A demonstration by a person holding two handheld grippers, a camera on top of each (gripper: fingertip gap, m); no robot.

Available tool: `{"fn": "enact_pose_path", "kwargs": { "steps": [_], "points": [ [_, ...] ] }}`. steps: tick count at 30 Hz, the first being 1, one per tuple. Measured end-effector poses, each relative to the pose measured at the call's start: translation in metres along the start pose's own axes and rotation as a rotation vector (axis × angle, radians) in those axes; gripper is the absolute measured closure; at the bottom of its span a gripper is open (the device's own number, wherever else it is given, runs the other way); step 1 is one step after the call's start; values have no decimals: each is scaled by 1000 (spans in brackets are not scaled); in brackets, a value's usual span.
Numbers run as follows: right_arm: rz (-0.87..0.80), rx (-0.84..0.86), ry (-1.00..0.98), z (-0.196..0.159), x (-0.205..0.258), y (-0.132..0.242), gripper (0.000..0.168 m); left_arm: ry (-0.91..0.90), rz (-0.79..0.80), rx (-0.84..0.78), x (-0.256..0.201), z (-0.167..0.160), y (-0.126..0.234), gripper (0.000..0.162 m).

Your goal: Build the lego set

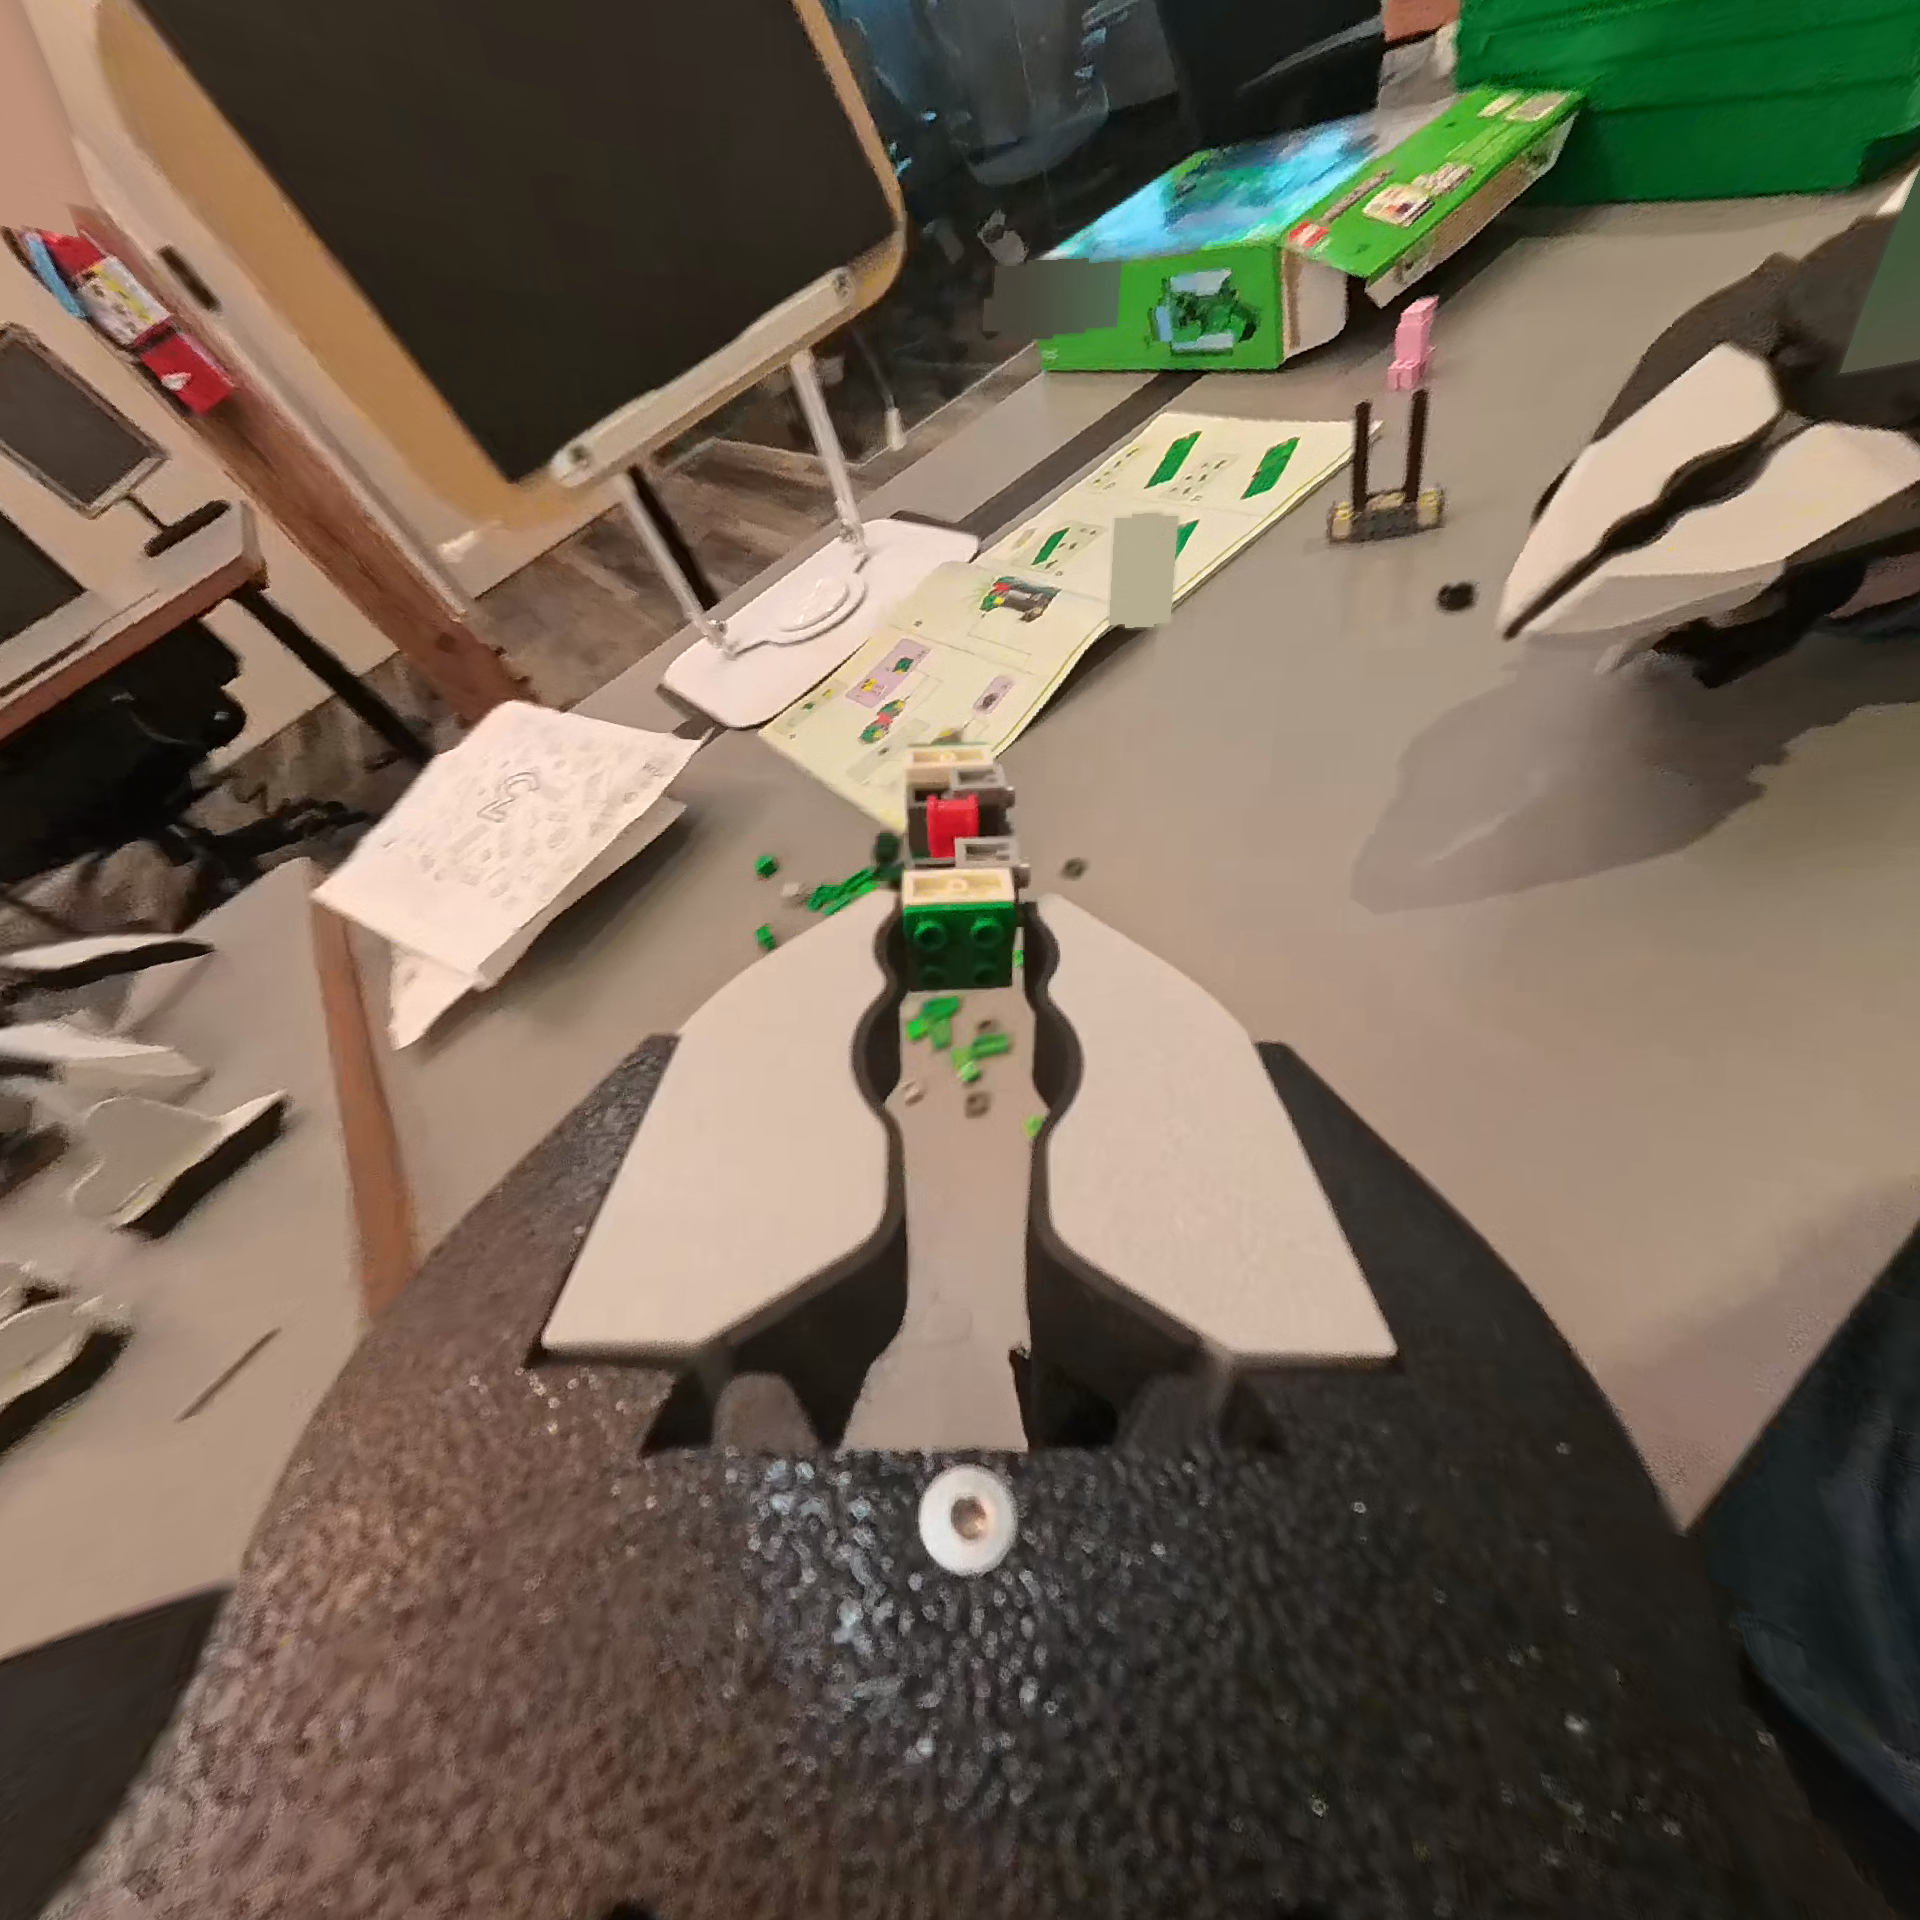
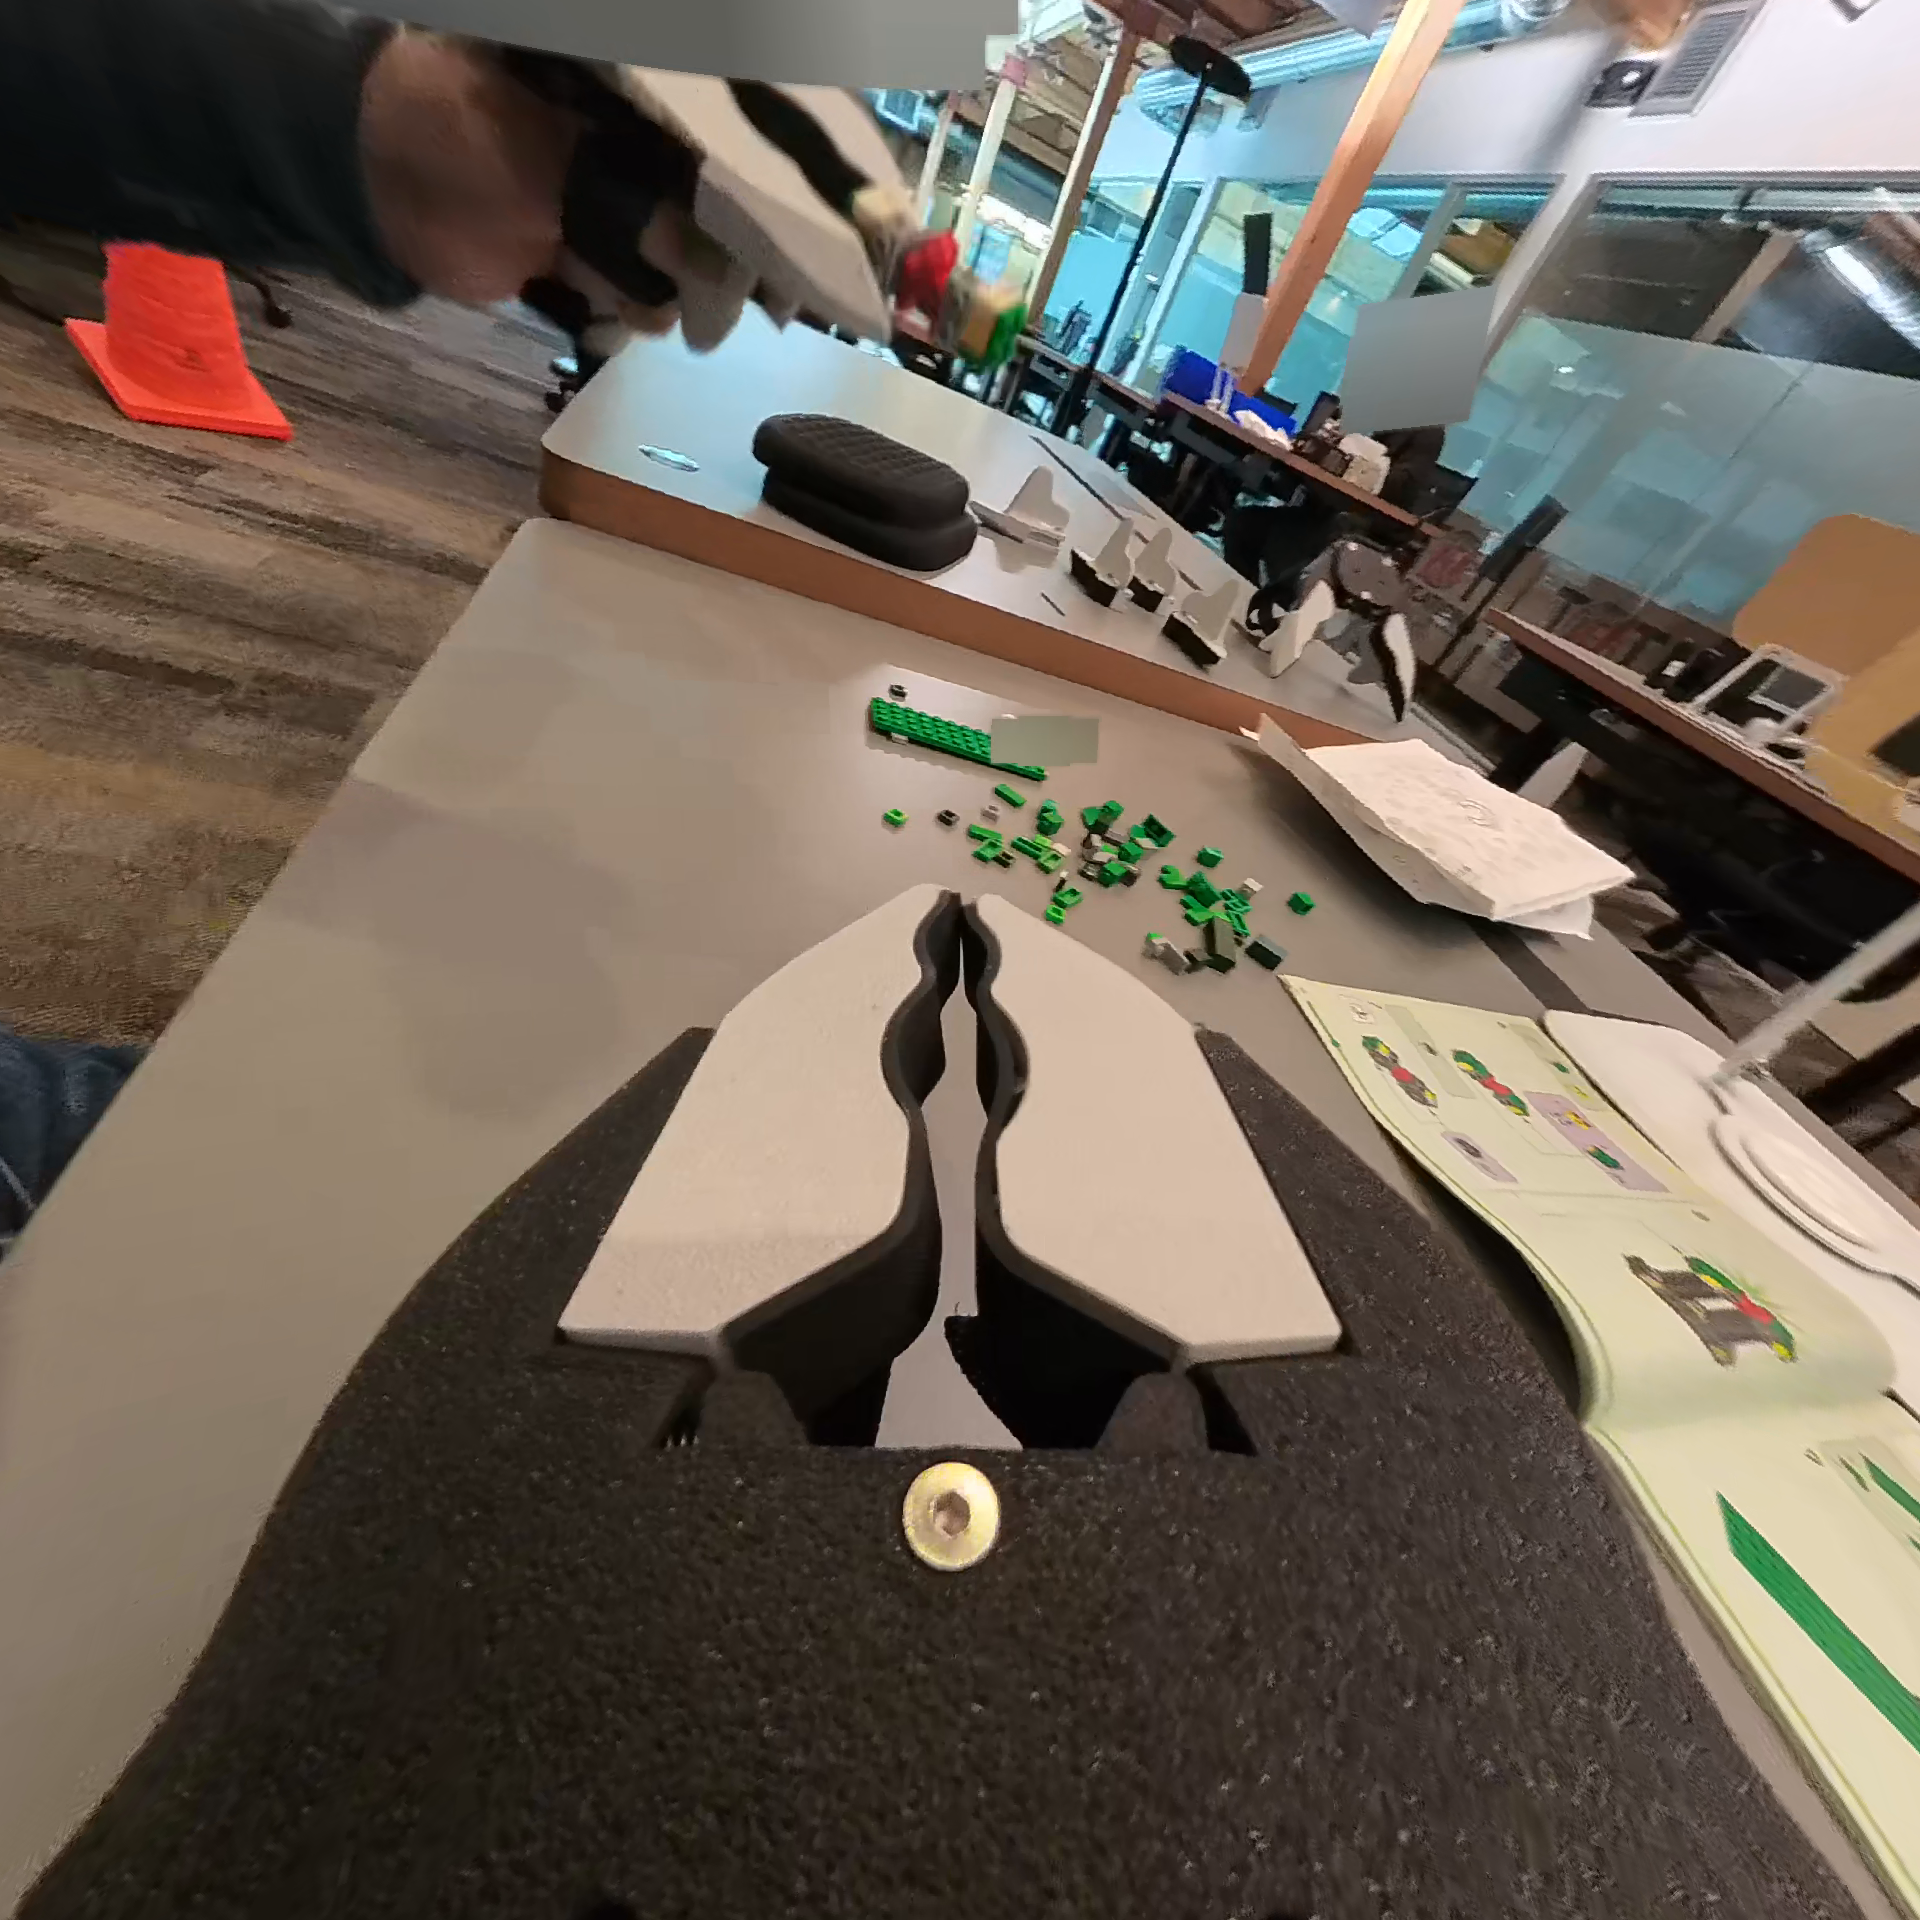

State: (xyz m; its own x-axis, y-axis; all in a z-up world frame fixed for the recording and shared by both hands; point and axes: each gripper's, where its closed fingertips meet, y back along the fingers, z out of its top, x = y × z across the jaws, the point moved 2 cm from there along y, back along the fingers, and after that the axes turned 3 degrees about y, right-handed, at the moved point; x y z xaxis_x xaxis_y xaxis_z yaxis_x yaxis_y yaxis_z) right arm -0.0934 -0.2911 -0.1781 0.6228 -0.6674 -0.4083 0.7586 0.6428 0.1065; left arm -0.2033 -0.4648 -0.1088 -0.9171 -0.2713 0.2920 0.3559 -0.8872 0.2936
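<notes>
Two tools: one per hand, both above the grey desk (image 2: 540,790).
Left tool (image 1: 958,940): clamped on a small lego assembly (image 1: 956,862), lifted off the desk.
Right tool (image 2: 961,920): tips nearly touching, holding nothing.
Ahead of right tool: loose green bricks (image 2: 1117,862), green plate (image 2: 935,732).
Right of it: instruction booklet (image 2: 1621,1226).

**Greens on a grey desk**

We see a small brick assembly (image 1: 958,873) with a green studded face, a cream top, grey sides and a red piece in the middle. Bright green loose bricks (image 2: 1122,868) speckle the plain grey tabletop (image 2: 623,831), beside a long green studded plate (image 2: 940,732). The open instruction booklet (image 2: 1621,1236) is pale yellow-green. A tiny figure (image 1: 1413,343), blurred, looks pink. The cardboard box (image 1: 1247,281) is green and blue.
</notes>
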Motion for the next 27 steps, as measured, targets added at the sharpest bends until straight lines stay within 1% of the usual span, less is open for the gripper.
{"fn": "enact_pose_path", "kwargs": {
  "steps": [6, 10, 15, 21, 25, 27],
  "points": [
    [-76, -4, -38, -8, -25, 17, 168, 49, -166, -65, -57, -3, -97, 142],
    [-120, 1, -47, -13, -38, 29, 168, 91, -220, -120, -72, 2, -143, 142],
    [-184, 1, -49, -13, -54, 46, 168, 133, -269, -170, -77, 7, -177, 142],
    [-254, 43, -45, -21, -69, 69, 168, 156, -342, -215, -91, 12, -208, 142],
    [-325, 126, -40, -36, -85, 88, 168, 125, -382, -180, -104, 11, -228, 142],
    [-376, 197, -46, -46, -97, 101, 163, 105, -386, -145, -108, 10, -238, 142]
  ]
}}
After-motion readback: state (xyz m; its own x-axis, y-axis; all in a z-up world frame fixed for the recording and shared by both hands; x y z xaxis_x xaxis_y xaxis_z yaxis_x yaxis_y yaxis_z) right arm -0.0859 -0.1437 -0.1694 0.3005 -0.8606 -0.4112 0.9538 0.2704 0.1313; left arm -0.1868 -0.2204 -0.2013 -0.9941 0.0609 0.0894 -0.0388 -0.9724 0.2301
